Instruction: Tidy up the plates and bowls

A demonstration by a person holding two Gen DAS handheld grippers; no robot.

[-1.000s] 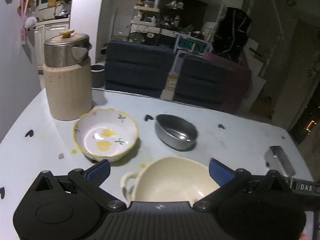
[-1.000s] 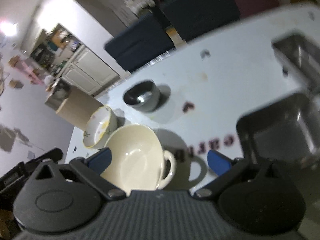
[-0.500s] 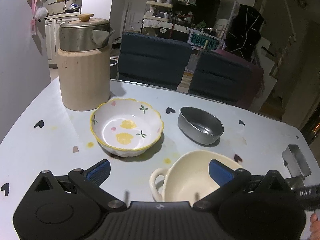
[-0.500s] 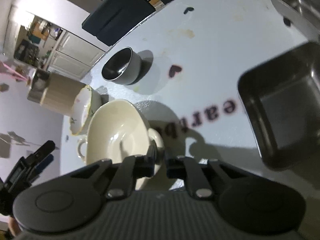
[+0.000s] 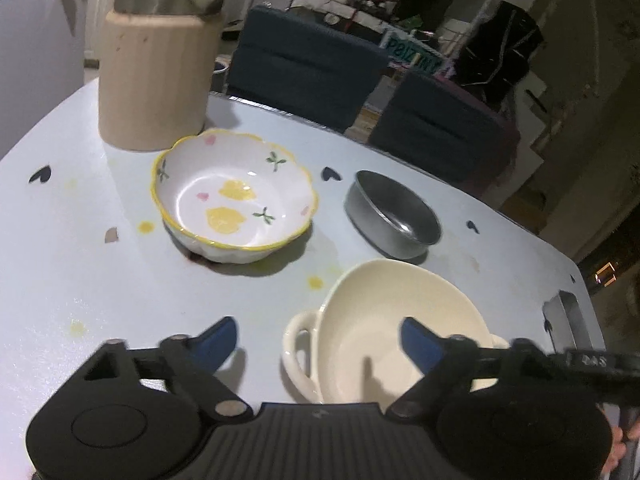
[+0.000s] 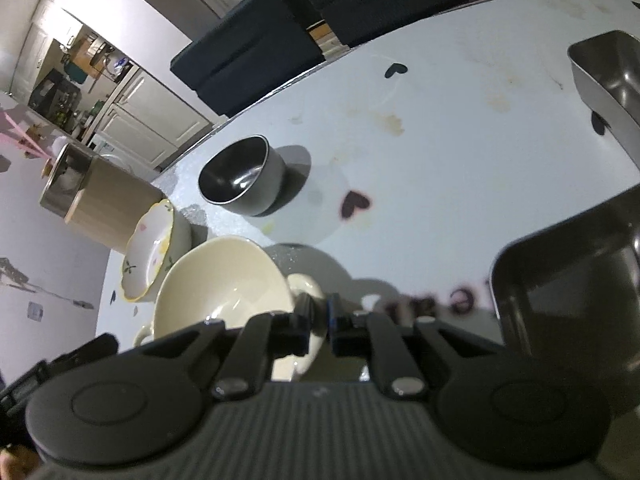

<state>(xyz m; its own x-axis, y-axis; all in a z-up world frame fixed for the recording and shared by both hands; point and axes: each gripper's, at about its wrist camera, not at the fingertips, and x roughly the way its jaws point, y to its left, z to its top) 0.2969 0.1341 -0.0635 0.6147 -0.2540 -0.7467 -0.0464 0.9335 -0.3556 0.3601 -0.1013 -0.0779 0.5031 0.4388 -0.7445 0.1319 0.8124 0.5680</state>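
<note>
Right wrist view: our right gripper (image 6: pixel 318 322) is clamping the near handle of the cream bowl (image 6: pixel 224 280), which is sitting on the white table (image 6: pixel 440 128) beside the flowered bowl (image 6: pixel 150 254). In the left wrist view, our left gripper (image 5: pixel 316 338) is closing, its blue fingertips (image 5: pixel 218 338) not yet touching the bowl's other handle between them. The metal bowl (image 5: pixel 390 214) is standing just behind.
</note>
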